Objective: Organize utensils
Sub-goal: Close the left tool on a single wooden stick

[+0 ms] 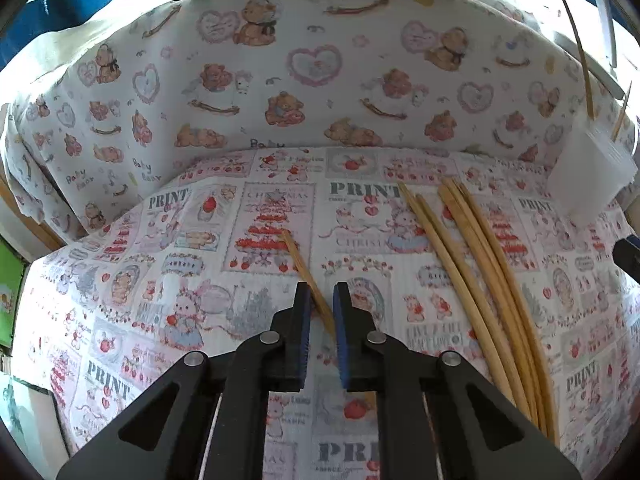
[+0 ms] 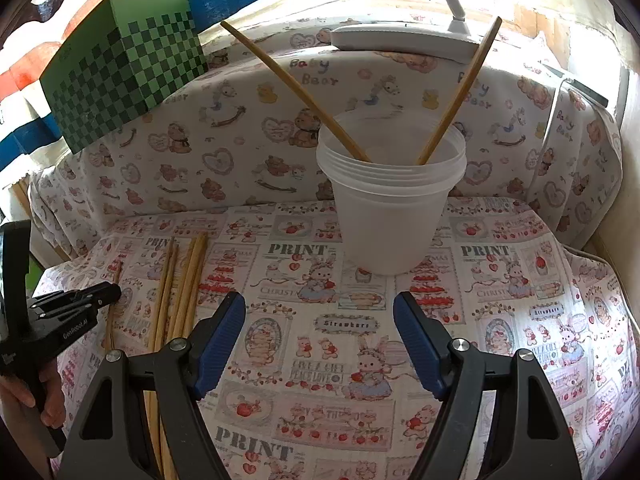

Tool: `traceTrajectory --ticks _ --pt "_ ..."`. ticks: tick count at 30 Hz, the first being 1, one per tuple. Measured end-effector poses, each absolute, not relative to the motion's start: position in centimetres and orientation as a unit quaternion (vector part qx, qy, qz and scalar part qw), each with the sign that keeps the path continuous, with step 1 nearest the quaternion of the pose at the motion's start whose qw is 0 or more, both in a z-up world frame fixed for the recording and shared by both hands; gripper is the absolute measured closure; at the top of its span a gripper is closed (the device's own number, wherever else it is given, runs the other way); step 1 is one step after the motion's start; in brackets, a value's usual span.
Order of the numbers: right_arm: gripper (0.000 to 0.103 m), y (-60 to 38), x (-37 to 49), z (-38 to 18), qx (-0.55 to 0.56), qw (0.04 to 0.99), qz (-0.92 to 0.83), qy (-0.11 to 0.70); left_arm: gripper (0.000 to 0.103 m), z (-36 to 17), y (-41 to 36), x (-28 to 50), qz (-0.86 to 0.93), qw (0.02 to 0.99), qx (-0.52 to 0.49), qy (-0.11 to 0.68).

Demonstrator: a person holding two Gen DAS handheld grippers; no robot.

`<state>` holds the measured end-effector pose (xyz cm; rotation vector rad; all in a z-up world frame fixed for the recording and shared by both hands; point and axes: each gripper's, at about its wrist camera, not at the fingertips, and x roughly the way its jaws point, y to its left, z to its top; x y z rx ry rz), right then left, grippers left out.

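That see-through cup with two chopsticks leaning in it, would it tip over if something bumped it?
Probably, fairly easily. The plastic cup looks thin and light, and it narrows toward its base. The two chopsticks lean far out over its rim, likely adding leverage. The printed cloth under it may give a soft footing.

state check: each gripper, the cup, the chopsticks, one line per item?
left gripper: nearly shut around single chopstick, which lies on the cloth; contact not clear
right gripper: open, empty
cup: upright on the cloth, two chopsticks standing in it, leaning opposite ways
loose chopsticks: lying flat in a bundle on the cloth
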<state>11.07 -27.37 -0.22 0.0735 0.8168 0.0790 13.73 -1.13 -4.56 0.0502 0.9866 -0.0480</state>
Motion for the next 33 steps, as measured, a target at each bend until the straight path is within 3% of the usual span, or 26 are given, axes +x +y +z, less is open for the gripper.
traceTrajectory --ticks 13,16,18,23,25,26,27,33 --pt "0.025 -27.6 10.9 -0.1 0.034 0.919 0.035 0.39 0.095 -4.5 -0.5 12.5 -0.066 0.868 0.013 0.492" --pt "0.025 -27.5 10.9 0.0 0.033 0.92 0.037 0.389 0.09 -4.6 -0.7 12.7 -0.063 0.869 0.02 0.49" --pt "0.025 -27.5 10.9 0.0 0.033 0.92 0.037 0.389 0.08 -4.7 -1.4 13.0 -0.062 0.873 0.025 0.484" --pt "0.025 -27.7 11.0 0.0 0.037 0.918 0.035 0.394 0.079 -4.8 -2.7 13.9 -0.05 0.876 0.035 0.479" --pt "0.026 -27.7 11.0 -0.1 0.038 0.918 0.036 0.394 0.082 -4.7 -2.3 14.3 -0.054 0.873 0.021 0.484" --pt "0.027 -27.7 11.0 -0.1 0.037 0.918 0.037 0.394 0.093 -4.7 -2.0 14.4 -0.048 0.873 0.02 0.485" --pt "0.031 -27.6 11.1 -0.1 0.036 0.917 0.04 0.396 0.097 -4.7 -1.8 14.4 -0.042 0.873 0.018 0.485" --pt "0.042 -26.6 10.8 -0.4 0.029 0.912 0.064 0.405 0.097 -3.7 -0.4 13.8 -0.061 0.875 -0.008 0.479"
